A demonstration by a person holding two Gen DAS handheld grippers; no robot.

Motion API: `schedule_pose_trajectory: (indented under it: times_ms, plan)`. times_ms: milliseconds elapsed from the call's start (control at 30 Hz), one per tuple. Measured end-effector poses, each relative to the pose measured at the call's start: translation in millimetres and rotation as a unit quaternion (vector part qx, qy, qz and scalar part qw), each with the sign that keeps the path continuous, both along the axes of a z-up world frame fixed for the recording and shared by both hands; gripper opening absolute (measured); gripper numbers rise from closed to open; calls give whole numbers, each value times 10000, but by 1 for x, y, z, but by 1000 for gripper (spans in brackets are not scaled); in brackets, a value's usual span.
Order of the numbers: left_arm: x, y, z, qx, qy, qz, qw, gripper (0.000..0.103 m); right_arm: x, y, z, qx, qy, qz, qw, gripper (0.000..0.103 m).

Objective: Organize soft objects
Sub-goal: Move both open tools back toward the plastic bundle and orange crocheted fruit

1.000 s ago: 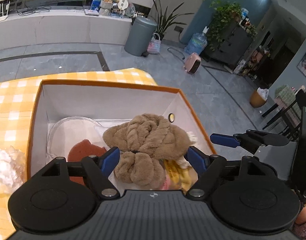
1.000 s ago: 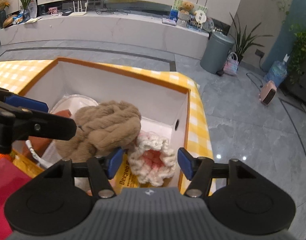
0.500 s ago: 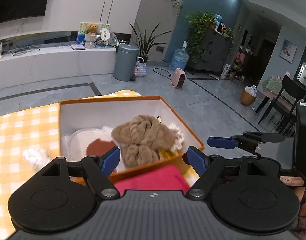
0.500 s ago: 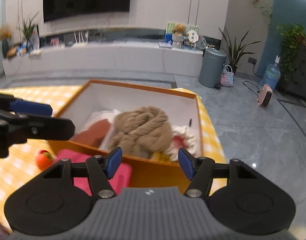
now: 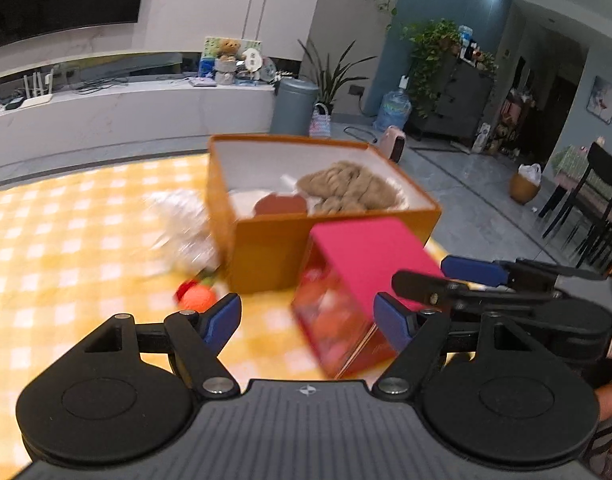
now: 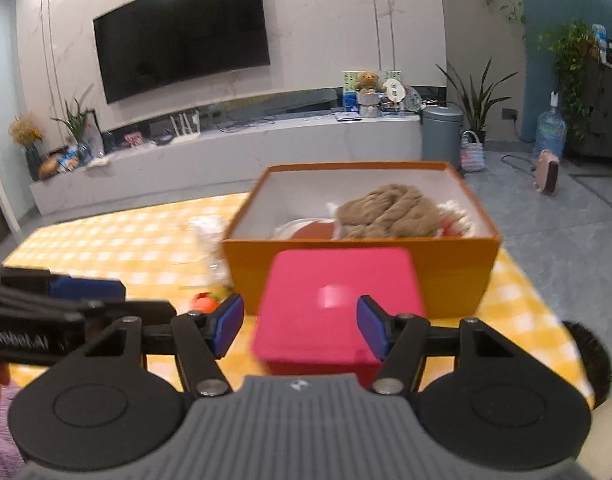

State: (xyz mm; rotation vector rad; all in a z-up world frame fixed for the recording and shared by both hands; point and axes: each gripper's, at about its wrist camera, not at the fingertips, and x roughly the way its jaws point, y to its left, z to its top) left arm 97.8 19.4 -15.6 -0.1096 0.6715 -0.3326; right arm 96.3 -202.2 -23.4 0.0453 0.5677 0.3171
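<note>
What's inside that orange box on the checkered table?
The orange box holds a tan knitted bundle, a reddish-brown piece on something white, and a cream crocheted item at the right. Whatever lies beneath them is hidden, as the near wall covers the box floor.

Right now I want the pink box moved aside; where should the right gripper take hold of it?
Grip the pink box across its left and right side walls, coming straight in from its near end. The open right gripper already frames it, and those walls look flat and parallel.

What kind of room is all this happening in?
Most likely a home living room: a large wall-mounted TV above a long low console, houseplants, and a table with a yellow checked cloth.
</note>
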Motion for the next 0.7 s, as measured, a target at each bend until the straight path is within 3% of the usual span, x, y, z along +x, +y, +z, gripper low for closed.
schedule_pose_trajectory:
  times_ms: [433,700]
  plan:
    - [-34,58,-29,243,344,406,9983,85,-32,65,-33,-196,359,593,9974,62]
    - [-37,92,-46,40,526,617,9967,85,-27,101,-46,-431,445,869,9943,62]
